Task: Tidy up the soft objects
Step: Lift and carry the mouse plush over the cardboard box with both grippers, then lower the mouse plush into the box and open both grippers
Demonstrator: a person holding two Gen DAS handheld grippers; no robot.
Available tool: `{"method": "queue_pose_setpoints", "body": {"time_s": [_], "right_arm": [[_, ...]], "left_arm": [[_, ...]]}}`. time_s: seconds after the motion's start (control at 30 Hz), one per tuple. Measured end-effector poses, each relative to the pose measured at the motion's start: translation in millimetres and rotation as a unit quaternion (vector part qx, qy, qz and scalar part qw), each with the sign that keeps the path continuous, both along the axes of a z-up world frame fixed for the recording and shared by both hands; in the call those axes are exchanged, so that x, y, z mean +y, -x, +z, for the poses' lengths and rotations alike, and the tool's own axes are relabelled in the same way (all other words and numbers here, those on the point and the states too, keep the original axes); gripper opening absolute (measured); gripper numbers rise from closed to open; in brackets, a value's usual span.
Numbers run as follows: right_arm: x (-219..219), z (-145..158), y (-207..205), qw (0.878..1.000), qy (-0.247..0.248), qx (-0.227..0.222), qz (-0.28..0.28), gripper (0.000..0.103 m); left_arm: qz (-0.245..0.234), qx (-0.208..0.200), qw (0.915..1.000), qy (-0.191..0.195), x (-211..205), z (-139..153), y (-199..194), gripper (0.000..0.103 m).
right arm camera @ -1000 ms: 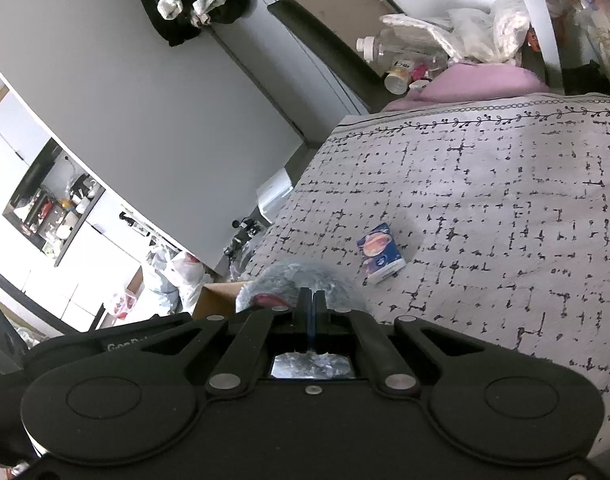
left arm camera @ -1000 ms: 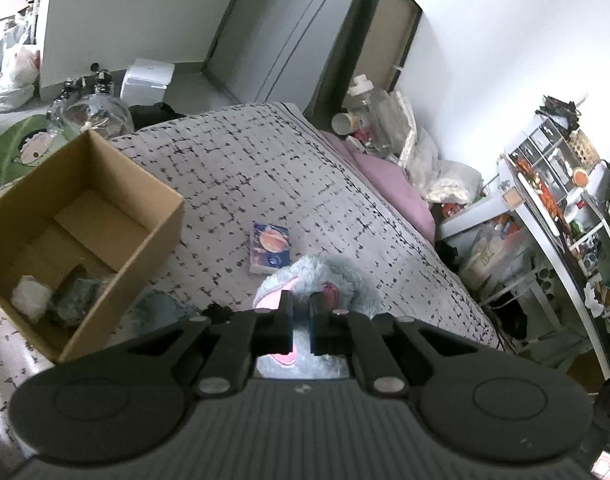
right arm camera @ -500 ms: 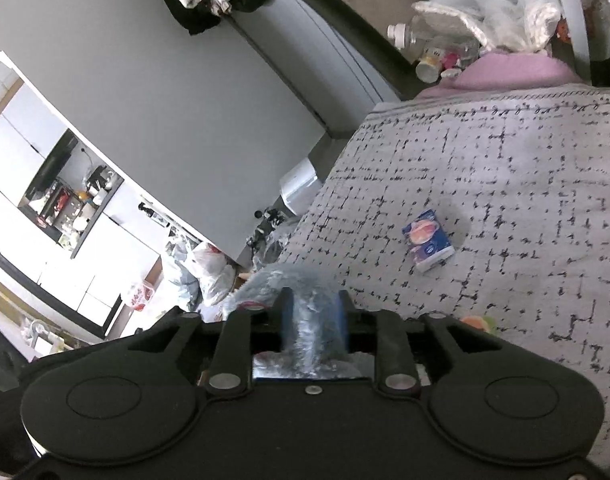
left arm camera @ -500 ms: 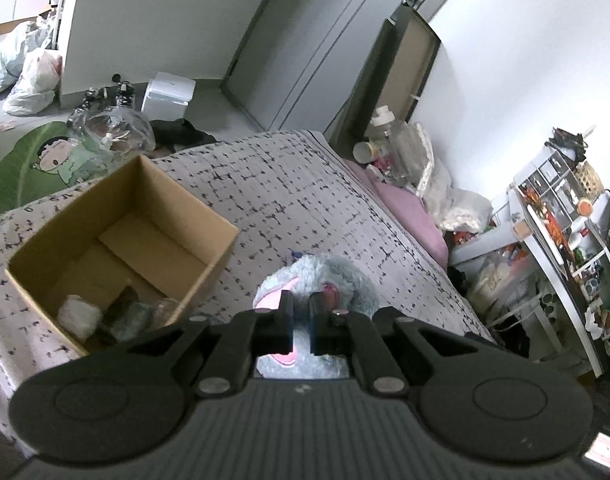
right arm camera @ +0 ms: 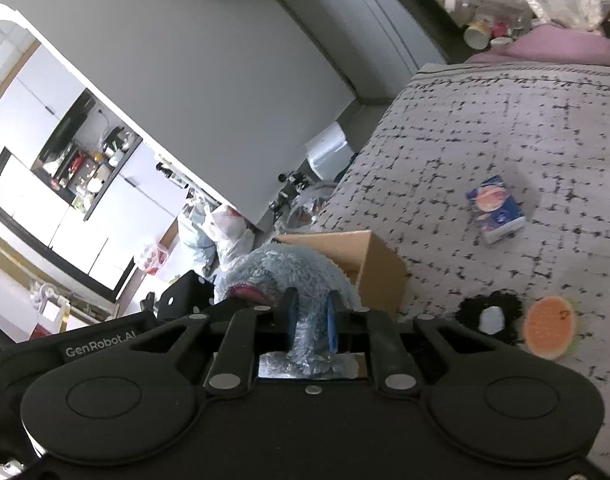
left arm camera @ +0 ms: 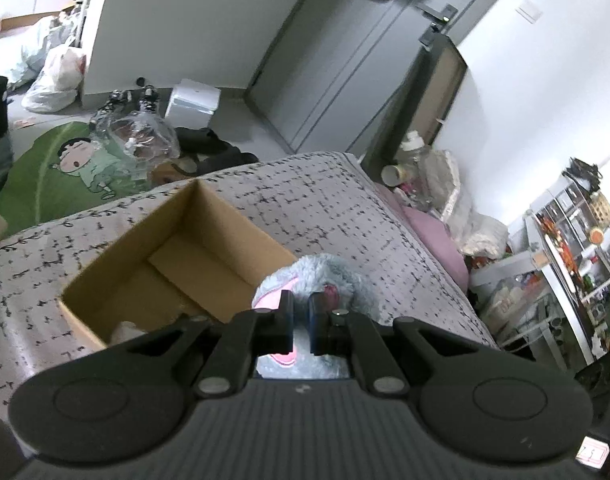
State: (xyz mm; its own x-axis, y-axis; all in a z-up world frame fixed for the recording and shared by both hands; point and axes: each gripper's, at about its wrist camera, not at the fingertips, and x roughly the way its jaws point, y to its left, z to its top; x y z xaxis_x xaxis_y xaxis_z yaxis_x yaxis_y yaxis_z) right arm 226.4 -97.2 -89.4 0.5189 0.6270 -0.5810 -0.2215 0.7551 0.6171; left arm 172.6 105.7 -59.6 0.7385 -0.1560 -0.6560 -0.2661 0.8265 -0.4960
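Grey-blue fluffy plush toy (left arm camera: 325, 276) clamped between left gripper (left arm camera: 301, 322) and right gripper (right arm camera: 311, 320), jaws just closing further. Advise centring over open brown cardboard box (left arm camera: 177, 256) before release.

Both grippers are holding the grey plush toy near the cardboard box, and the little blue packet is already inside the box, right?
Not quite. The blue packet lies on the bedspread, outside the cardboard box, as the right wrist view shows. The rest holds: the left gripper and right gripper both grip the grey plush toy.
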Motion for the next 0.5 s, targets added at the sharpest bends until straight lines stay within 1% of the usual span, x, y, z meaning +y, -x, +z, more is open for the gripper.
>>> {"method": "queue_pose_setpoints", "body": {"time_s": [0.5], "right_arm": [[63, -22, -17, 0.999, 0.02, 0.019, 0.024, 0.015]], "left_arm": [[0.051, 0.022, 0.9984, 0.009, 58, -31, -9, 0.006]]}}
